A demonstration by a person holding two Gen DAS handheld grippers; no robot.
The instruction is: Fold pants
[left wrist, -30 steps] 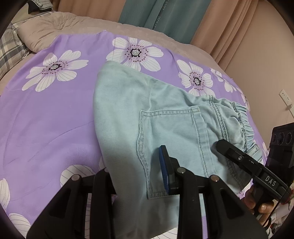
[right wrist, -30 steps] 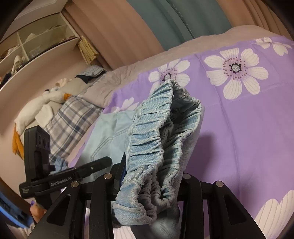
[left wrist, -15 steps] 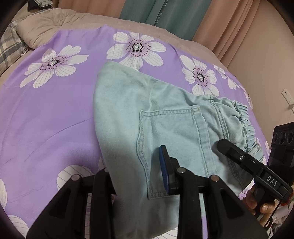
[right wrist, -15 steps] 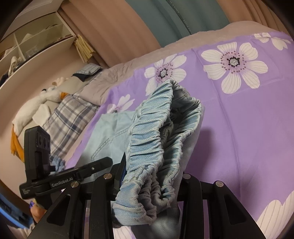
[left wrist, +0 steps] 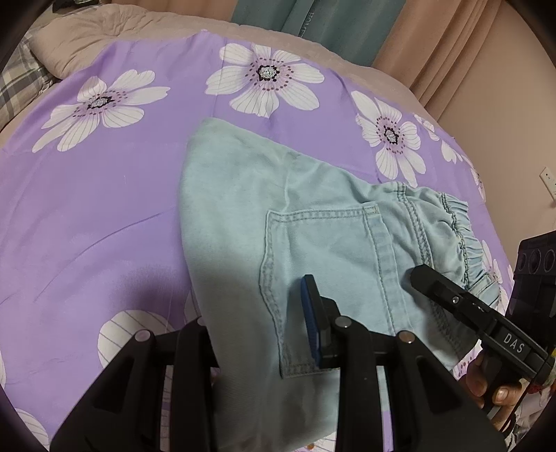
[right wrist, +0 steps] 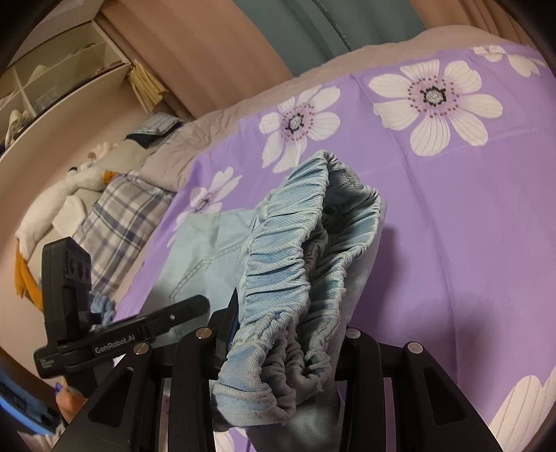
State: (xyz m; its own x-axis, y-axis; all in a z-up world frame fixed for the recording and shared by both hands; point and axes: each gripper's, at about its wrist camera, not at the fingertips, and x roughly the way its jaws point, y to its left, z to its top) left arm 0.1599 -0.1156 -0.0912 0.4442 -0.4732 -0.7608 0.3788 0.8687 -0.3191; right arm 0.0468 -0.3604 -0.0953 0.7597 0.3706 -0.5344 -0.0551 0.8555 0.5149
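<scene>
The pants [left wrist: 312,226], pale blue denim, lie on the bed [left wrist: 104,208], spread from the middle of the left view toward 4 o'clock. A back pocket [left wrist: 323,264] faces up, and the gathered waistband [left wrist: 465,243] sits at 3 o'clock in that view. The fabric runs down toward 6 o'clock and passes between the fingers of the left claw [left wrist: 257,333], which is closed on the pants; its blue-padded finger [left wrist: 311,313] presses on the pocket's lower part, while the other finger is hidden under the cloth.

In the right view the waistband [right wrist: 302,278] rises in a bunched loop from the right claw [right wrist: 285,347], which is clamped on it at 6 o'clock. The rest of the pants [right wrist: 208,250] lies flat toward 9 o'clock.

Each claw shows in the other's view: the right one [left wrist: 469,306] at 4 o'clock, its tip touching the pants by the waistband, and the left one [right wrist: 132,330] at 8 o'clock.

The bed carries a purple sheet [right wrist: 469,226] with white flowers. A plaid pillow [right wrist: 118,226] lies at 9 o'clock in the right view, with a shelf [right wrist: 62,76] at 10 o'clock. Curtains [left wrist: 295,21] hang at 12 o'clock in the left view.
</scene>
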